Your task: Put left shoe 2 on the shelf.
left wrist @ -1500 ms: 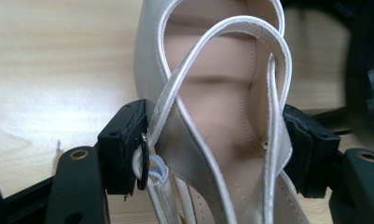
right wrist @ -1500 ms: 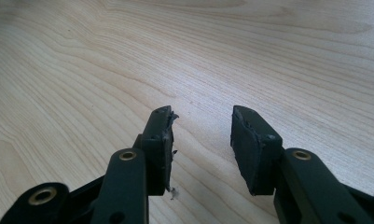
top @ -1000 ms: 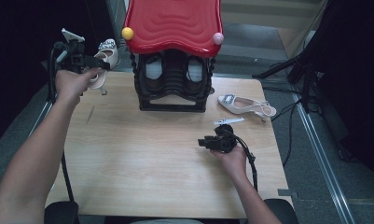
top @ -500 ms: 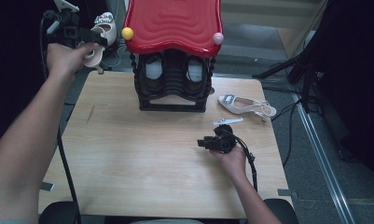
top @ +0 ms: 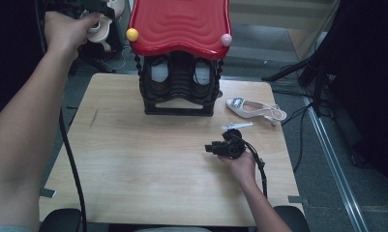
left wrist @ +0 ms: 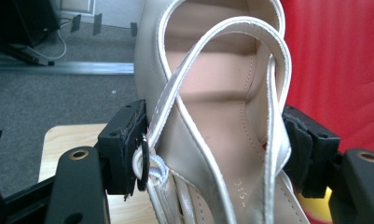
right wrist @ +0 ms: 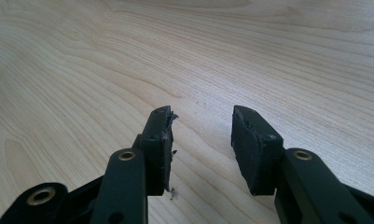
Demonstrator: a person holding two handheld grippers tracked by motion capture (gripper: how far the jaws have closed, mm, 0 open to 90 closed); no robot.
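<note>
The left hand-held gripper (left wrist: 212, 154) is clamped on the cream leather slingback shoe (left wrist: 208, 93), raised beside the red rack roof (top: 179, 24). The right hand-held gripper (right wrist: 201, 140) rests half open on the light wooden surface (right wrist: 222, 46), holding nothing.

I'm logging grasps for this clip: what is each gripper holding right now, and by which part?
The left gripper clamps a cream slingback shoe across its heel end, by the strap buckle. The right gripper is open, holding nothing.
</note>
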